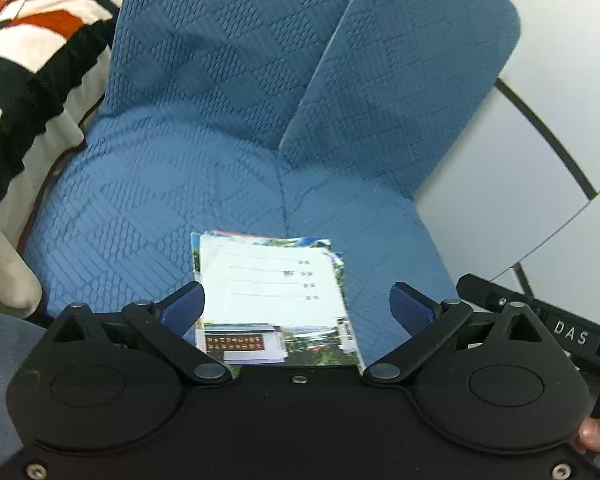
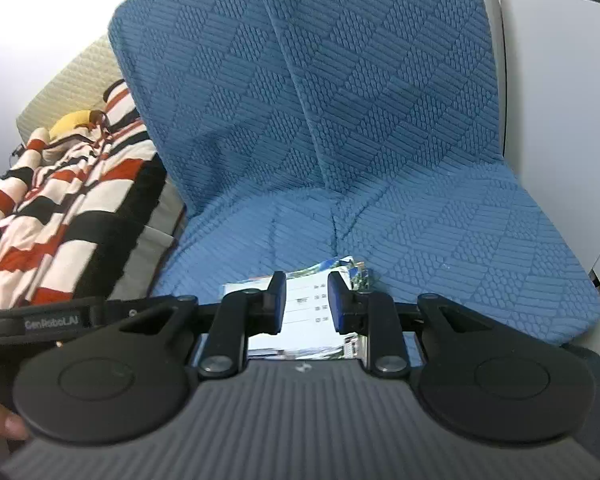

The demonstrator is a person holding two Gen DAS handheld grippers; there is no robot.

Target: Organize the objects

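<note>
Lying flat on the seat of a blue quilted fabric chair [image 1: 148,200], a small stack of paper booklets [image 1: 274,300], topped by a white cover with ruled lines and printed photos, sits near the seat's front edge. The left gripper [image 1: 296,306] hangs above the stack with its blue-padded fingers [image 1: 182,312] spread wide on either side, touching nothing. The right gripper [image 2: 306,304] points down at the same stack, its fingers [image 2: 276,302] drawn close together with a narrow gap between them; nothing is pinched there, and the white cover shows through the gap. A red, white and black striped knitted garment [image 2: 56,208] lies on a beige cushion beside the chair.
</note>
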